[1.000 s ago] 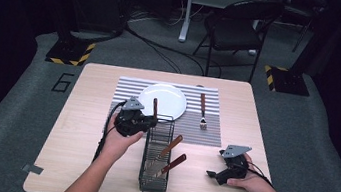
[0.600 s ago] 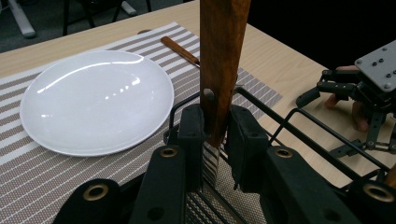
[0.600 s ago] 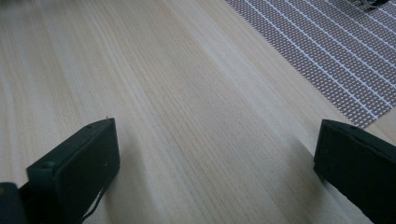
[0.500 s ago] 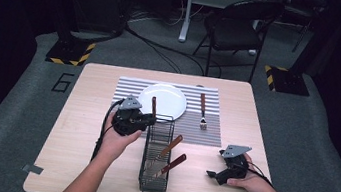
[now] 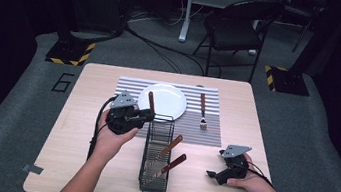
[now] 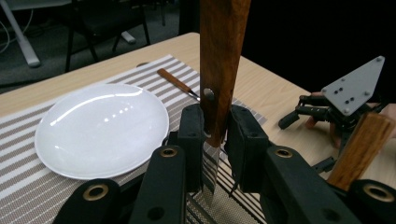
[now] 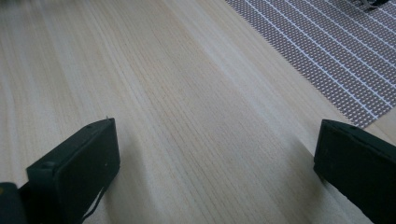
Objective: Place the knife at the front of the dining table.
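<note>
1. nearest, the right gripper (image 5: 218, 174) rests low on the bare wooden table (image 7: 177, 112) at the person's right, jaws wide apart and holding nothing, idle for now.
2. just left of it stands the black wire rack (image 5: 153, 174), with 2 wooden-handled utensils (image 5: 170, 146) leaning in it, handles up; their blades are hidden by the wire, so they may be knives, but i cannot be sure.
3. next, the left gripper (image 5: 141, 115) hangs above the far end of the rack, its jaws clamped on a wooden-handled knife (image 6: 219, 70) near where handle meets blade, handle up and blade pointing down.
4. judging by this, the step in hand is lifting cutlery out of the rack to lay a place setting. the next move probably calls for carrying the knife over the mat, turning it flat and setting it down beside the plate without the blade catching the wire or striking the plate.
5. farther off, 1 striped placemat (image 5: 219, 133) carries 1 white plate (image 5: 168, 100), empty, and 1 fork (image 5: 202, 110) lying to the plate's right, apart from it.
6. count: 2 grippers, 1 rack, 2 utensils left in it, 1 knife held, 1 fork, 1 plate, 1 mat.
</note>
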`<state>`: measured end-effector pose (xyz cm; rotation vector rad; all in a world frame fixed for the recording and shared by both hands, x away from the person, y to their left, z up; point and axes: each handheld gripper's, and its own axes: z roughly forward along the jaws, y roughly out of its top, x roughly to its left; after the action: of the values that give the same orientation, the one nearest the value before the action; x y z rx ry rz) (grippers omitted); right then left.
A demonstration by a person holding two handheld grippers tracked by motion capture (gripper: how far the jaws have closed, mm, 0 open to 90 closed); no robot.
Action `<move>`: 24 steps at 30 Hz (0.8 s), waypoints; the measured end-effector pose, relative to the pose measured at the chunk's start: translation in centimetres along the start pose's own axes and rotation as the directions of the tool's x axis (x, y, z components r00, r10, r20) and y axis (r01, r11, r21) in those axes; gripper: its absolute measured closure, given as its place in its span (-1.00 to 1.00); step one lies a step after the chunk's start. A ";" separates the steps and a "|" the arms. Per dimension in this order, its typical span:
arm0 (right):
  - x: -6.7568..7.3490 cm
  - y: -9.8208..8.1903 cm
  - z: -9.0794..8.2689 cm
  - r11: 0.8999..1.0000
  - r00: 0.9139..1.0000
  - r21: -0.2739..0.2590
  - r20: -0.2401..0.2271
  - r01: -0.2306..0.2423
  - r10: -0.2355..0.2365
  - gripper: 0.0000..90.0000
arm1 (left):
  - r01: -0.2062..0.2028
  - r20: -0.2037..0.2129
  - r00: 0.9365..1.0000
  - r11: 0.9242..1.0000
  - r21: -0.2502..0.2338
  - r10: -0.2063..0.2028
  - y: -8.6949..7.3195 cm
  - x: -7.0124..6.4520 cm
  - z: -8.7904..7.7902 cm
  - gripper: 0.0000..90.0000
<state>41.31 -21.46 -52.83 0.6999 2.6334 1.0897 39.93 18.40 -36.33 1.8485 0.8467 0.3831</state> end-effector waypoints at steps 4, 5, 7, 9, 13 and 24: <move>0.0 0.0 0.0 1.000 1.000 0.000 0.001 -0.001 0.001 -1.00 | -0.003 -0.003 1.000 0.999 -0.050 0.003 0.7 -0.2 -1.4 0.70; 0.0 0.0 0.0 1.000 1.000 0.001 0.000 -0.002 0.002 -1.00 | -0.002 -0.004 1.000 0.998 -0.060 0.002 0.8 -0.3 -1.7 0.70; 0.0 0.0 0.0 1.000 1.000 0.001 0.000 -0.003 0.003 -1.00 | -0.009 -0.007 1.000 0.997 -0.073 0.008 1.1 -0.5 -2.3 0.70; 0.0 0.0 0.0 1.000 1.000 0.000 0.000 -0.001 0.001 -1.00 | -0.017 -0.010 1.000 0.995 -0.094 0.016 1.4 -0.6 -2.9 0.70; 0.0 0.0 0.0 1.000 1.000 0.000 0.000 -0.001 0.001 -1.00 | -0.030 -0.010 1.000 0.992 -0.122 0.029 1.9 -0.8 -4.2 0.70; 0.0 0.0 0.0 1.000 1.000 0.000 0.000 0.000 0.000 -1.00 | -0.043 -0.045 0.998 0.980 -0.194 0.035 2.6 -0.7 -6.9 0.70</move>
<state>41.31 -21.46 -52.83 0.7004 2.6335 1.0899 36.24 21.91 -31.01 1.6817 0.7733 0.5122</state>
